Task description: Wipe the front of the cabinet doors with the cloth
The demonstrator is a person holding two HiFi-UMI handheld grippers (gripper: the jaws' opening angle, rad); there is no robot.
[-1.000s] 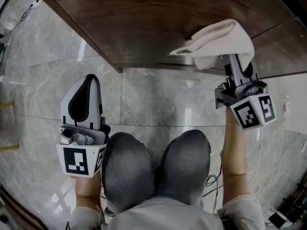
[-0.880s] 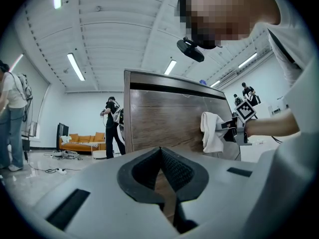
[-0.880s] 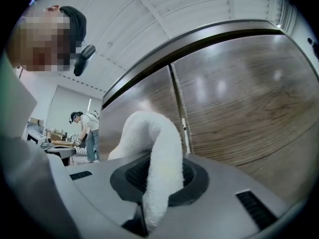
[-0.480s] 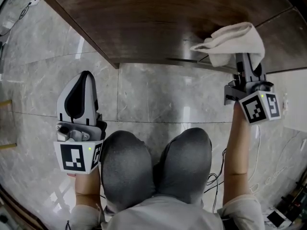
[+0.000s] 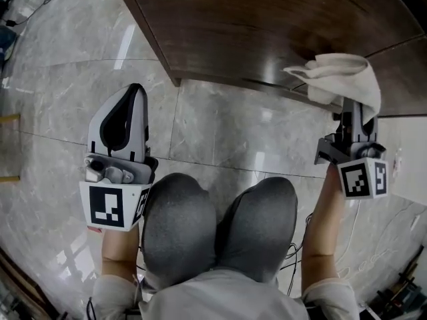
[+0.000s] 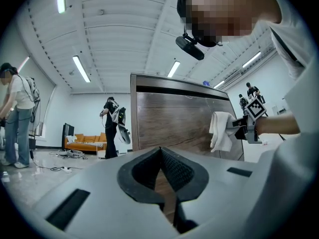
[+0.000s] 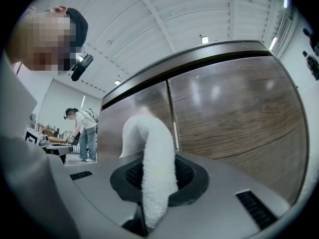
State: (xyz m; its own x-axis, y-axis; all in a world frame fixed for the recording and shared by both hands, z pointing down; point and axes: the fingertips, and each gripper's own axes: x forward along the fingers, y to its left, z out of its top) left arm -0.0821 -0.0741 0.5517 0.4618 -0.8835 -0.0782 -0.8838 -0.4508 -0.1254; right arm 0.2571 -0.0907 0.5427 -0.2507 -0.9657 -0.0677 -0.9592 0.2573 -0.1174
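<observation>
Hanging bunched over the jaws that hold it, the cloth (image 5: 337, 79) appears to rest against the cabinet front (image 5: 253, 25), low down near its bottom edge and toward the right. The right hand-held gripper (image 5: 353, 111) pinches one fold of it between its jaws. Its own view shows the white strip rising out of the pads toward the seam (image 7: 172, 111) between two doors. Gripping by a fold leaves a loose wad ahead of the jaws. I judge that wad is meant to rub the wood, so the hard tips do not touch the finish. The left hand-held gripper (image 5: 131, 99) hangs well apart to the left, over the floor (image 5: 220, 132), jaws pressed together on nothing, likely parked clear of the wiping path. The person's knees (image 5: 220, 232) sit between the two.
</observation>
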